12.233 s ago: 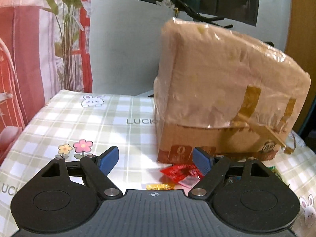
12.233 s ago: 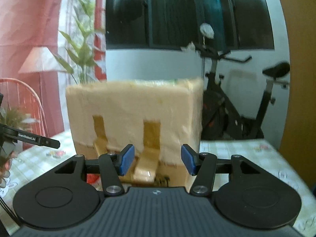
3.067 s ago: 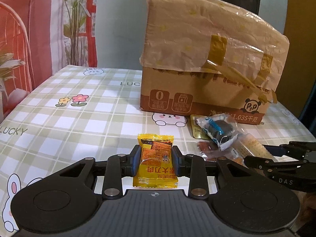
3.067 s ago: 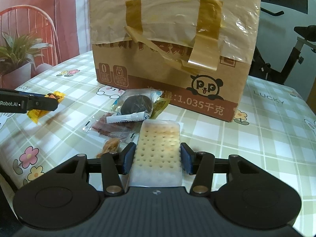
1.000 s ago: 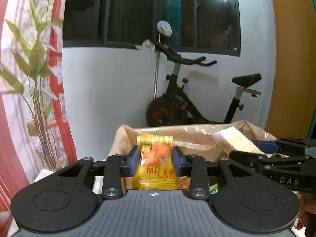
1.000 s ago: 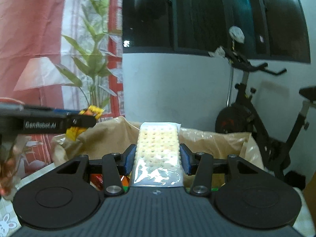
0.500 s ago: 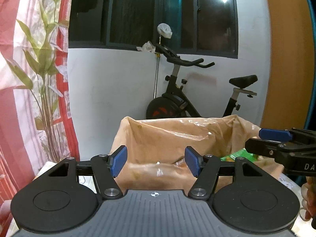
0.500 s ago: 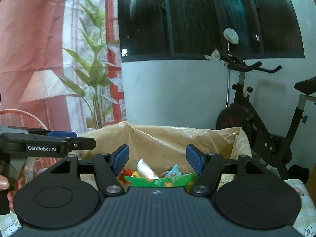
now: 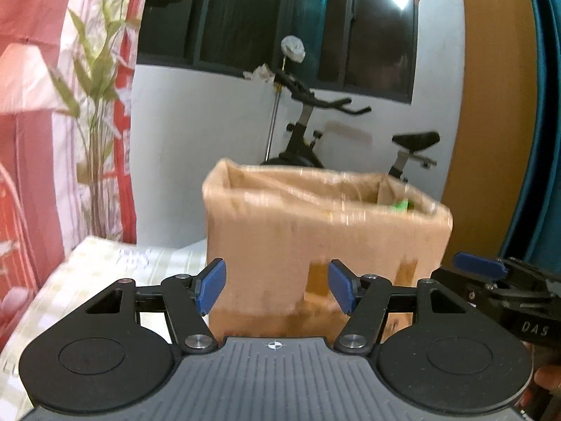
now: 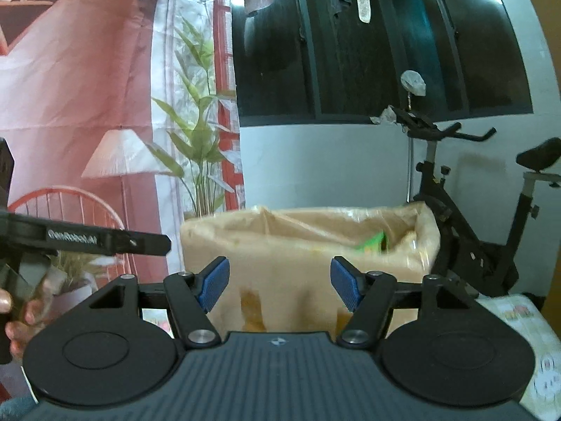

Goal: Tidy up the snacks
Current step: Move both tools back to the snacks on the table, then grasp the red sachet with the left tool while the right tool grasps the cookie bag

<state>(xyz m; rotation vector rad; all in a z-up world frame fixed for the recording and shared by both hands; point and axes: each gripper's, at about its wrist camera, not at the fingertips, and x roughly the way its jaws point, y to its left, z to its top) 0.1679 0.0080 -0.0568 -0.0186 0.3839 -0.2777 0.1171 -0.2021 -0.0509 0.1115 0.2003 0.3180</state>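
Note:
The open cardboard box point(image 9: 326, 245) with its plastic liner stands ahead of both grippers, blurred by motion. A green packet point(image 9: 401, 205) shows inside near its right rim. My left gripper point(image 9: 277, 291) is open and empty, held back from the box's front wall. The right gripper's blue pad point(image 9: 478, 267) reaches in from the right edge. In the right wrist view the box point(image 10: 301, 245) and the green packet point(image 10: 371, 242) appear again. My right gripper point(image 10: 280, 287) is open with nothing between its pads. The left gripper's finger point(image 10: 105, 242) juts in from the left, held by a hand point(image 10: 21, 319).
The box sits on a checked tablecloth point(image 9: 105, 263). An exercise bike point(image 10: 473, 210) stands behind it against a white wall under dark windows. A leafy plant point(image 10: 200, 161) and a red printed curtain lie to the left, a brown panel point(image 9: 487, 105) to the right.
Both grippers opened over the box, and the orange packet and the cracker pack left their jaws. Both have since drawn back, so the box's front wall now shows.

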